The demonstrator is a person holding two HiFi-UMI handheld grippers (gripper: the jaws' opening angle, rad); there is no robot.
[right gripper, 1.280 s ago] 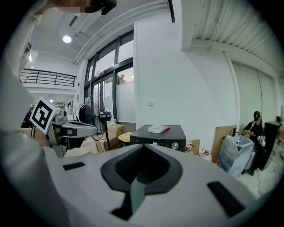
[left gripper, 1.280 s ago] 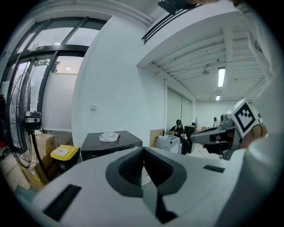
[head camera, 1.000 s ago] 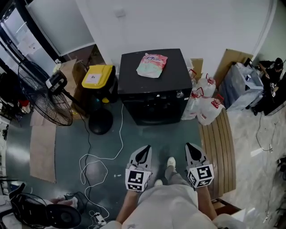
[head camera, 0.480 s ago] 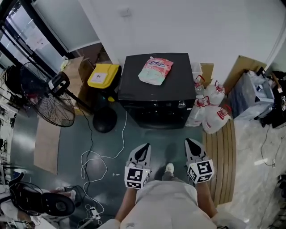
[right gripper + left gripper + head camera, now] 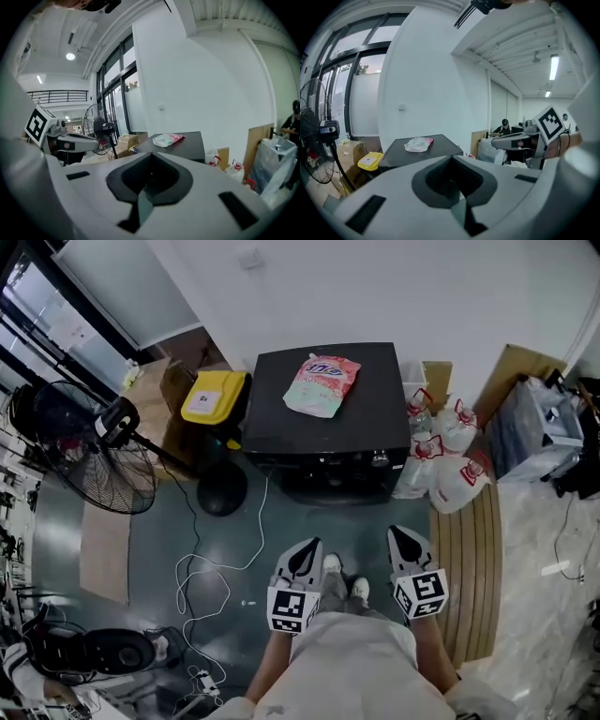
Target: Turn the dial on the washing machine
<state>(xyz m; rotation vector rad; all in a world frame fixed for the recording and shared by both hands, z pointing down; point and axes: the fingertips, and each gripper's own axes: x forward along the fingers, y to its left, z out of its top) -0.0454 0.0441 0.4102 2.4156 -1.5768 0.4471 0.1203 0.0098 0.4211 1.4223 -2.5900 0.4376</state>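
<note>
The black washing machine stands against the white wall, with a small round dial at the right of its front panel. A pink and white detergent pouch lies on its top. My left gripper and right gripper hover side by side over the floor in front of the machine, well short of it. Both point at it, and both have their jaws together with nothing between them. The left gripper view shows the machine top and pouch beyond my left gripper. The right gripper view shows the machine past my right gripper.
A standing fan and a yellow-lidded bin are left of the machine. A white cable loops over the floor. White bags with red handles sit to its right, beside a slatted wooden board.
The person has stepped a little nearer to the washing machine, carrying both grippers forward. The feet have shifted. Both grippers stay shut.
</note>
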